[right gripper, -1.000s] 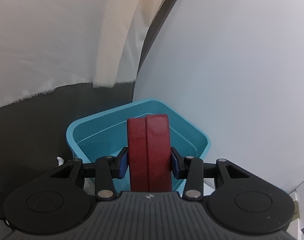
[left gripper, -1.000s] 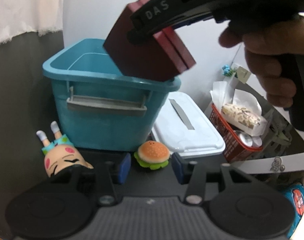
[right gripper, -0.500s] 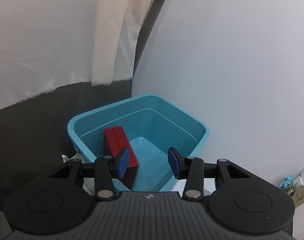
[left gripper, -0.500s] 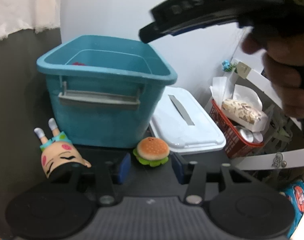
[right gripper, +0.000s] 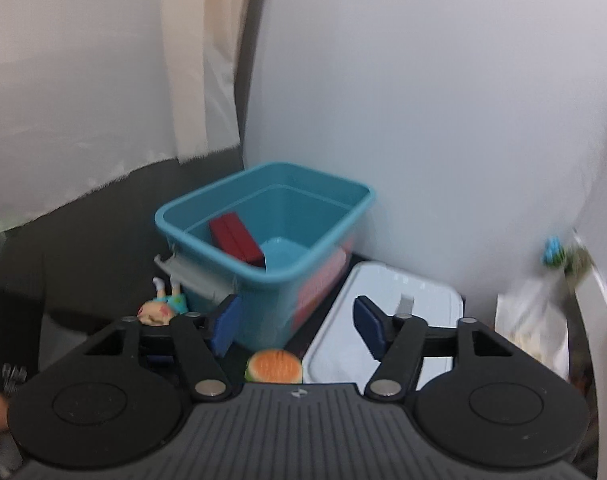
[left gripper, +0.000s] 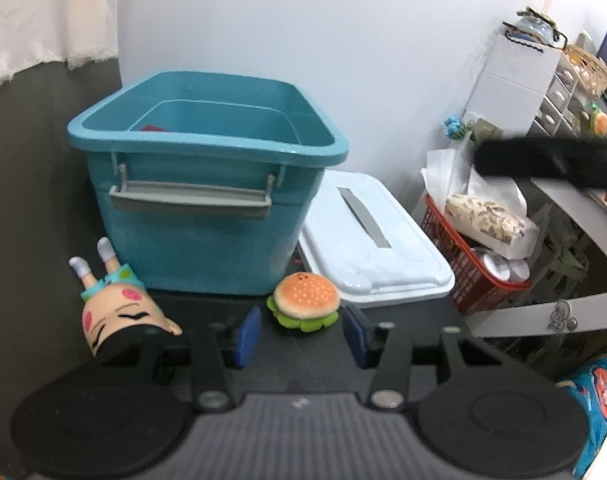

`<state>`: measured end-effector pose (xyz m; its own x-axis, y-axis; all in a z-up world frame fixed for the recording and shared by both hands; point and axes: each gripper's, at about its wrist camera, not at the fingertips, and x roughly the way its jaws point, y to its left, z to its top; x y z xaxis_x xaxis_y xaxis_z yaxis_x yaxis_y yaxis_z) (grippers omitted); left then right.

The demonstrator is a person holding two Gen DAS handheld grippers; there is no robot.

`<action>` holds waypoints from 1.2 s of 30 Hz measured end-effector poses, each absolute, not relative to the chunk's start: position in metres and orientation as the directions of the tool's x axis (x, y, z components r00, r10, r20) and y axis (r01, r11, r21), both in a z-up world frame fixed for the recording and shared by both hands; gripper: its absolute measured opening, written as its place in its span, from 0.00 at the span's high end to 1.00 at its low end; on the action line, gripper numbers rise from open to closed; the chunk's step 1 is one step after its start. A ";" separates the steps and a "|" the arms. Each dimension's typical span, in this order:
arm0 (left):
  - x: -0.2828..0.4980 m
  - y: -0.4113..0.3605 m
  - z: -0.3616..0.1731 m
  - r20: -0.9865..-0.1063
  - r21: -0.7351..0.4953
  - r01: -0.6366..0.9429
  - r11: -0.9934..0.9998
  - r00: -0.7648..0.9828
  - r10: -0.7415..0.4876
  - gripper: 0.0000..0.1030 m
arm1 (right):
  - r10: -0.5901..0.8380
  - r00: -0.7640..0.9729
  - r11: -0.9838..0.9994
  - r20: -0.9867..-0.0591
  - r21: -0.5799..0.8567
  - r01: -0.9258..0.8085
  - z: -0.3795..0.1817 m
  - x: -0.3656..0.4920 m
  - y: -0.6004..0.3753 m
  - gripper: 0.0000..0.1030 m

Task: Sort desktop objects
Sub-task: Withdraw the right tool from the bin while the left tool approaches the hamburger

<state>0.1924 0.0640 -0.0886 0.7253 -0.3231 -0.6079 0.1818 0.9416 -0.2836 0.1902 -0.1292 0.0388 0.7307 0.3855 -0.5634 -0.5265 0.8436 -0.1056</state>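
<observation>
Teal bin: smooth plastic, slight sheen. Burger toy: soft matt plush. White lid: smooth plastic. Red basket: plastic mesh.

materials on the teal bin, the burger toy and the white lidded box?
Teal bin: looks like moulded plastic, smooth semi-gloss walls, rolled rim, grey clip-on handle. Burger toy: probably plush fabric, with a matte fuzzy surface and soft rounded edges. White lidded box: likely plastic, pale satin lid with a raised moulded rim and a grey strip down the middle.
</observation>
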 end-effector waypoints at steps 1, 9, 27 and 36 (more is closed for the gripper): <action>0.192 0.063 -0.088 -0.608 -0.280 0.182 0.942 0.726 -0.321 0.52 | 0.384 0.732 0.850 -0.563 -0.093 -0.518 0.037 0.186 -0.136 0.25; 0.192 0.058 -0.088 -0.617 -0.257 0.188 0.948 0.723 -0.310 0.52 | 0.385 0.738 0.881 -0.555 -0.018 -0.473 -0.001 0.173 -0.164 0.21; 0.204 0.046 -0.105 -0.654 -0.234 0.173 0.957 0.700 -0.286 0.52 | 0.419 0.675 0.874 -0.608 0.069 -0.481 -0.066 0.200 -0.168 0.24; 0.212 0.041 -0.113 -0.662 -0.227 0.171 0.959 0.695 -0.280 0.52 | 0.412 0.659 0.876 -0.630 0.073 -0.478 -0.084 0.214 -0.166 0.27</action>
<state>0.2122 0.0406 -0.1126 0.6949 -0.2804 -0.6621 0.1706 0.9588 -0.2270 0.2138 -0.1660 -0.0844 0.6585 0.4117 -0.6300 -0.4776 0.8756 0.0729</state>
